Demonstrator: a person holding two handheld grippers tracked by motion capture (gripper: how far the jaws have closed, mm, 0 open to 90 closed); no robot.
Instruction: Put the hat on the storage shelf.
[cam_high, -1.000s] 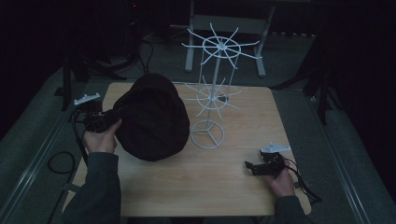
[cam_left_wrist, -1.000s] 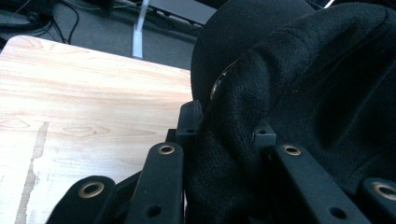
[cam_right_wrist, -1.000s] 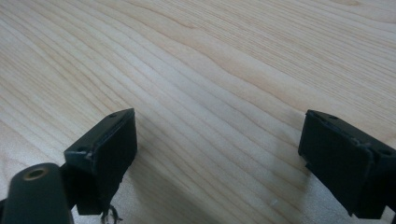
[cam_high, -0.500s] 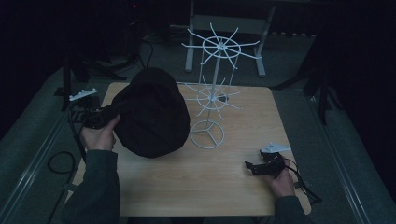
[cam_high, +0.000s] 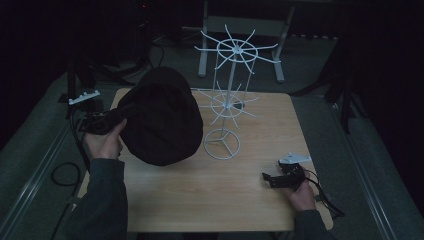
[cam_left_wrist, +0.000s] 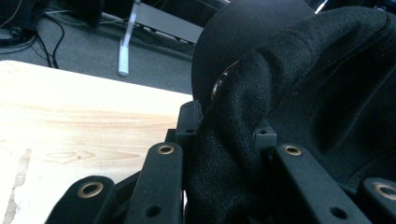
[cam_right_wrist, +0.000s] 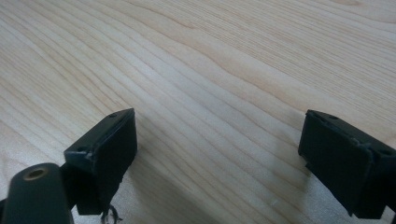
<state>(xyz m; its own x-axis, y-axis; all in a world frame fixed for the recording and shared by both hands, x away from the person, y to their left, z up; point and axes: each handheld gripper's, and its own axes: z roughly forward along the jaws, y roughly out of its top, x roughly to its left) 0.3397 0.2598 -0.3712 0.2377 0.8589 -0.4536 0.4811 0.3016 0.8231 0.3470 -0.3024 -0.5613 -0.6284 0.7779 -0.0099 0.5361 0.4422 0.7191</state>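
While the black hat (cam_high: 162, 117) hangs in the air over the left half of the tabletop (cam_high: 200, 200), lifted clear of the wood and leaning toward the white wire rack (cam_high: 227, 100), the work looks roughly midway: the pick-up is done, the hanging is not. None of the rack's spokes, upper ring or lower ring, carries anything, and the hat sits just beside the lower ring without visibly resting on it. What seems left is to raise the hat to a spoke, settle it there and let go.

The left gripper (cam_left_wrist: 229, 126) has its jaws pressed nearly together, pinching a bunched fold of the hat's knit fabric at the brim; in the left gripper view the cloth bulges up between the two black pads, with a small metal ring showing at the fold. The hand (cam_high: 105, 145) behind it holds the tool at the tabletop's left edge.

The right gripper (cam_right_wrist: 219, 144) lies low over the wood near the right front corner, its jaws spread wide with nothing between them but bare wood grain, well apart from hat and rack.
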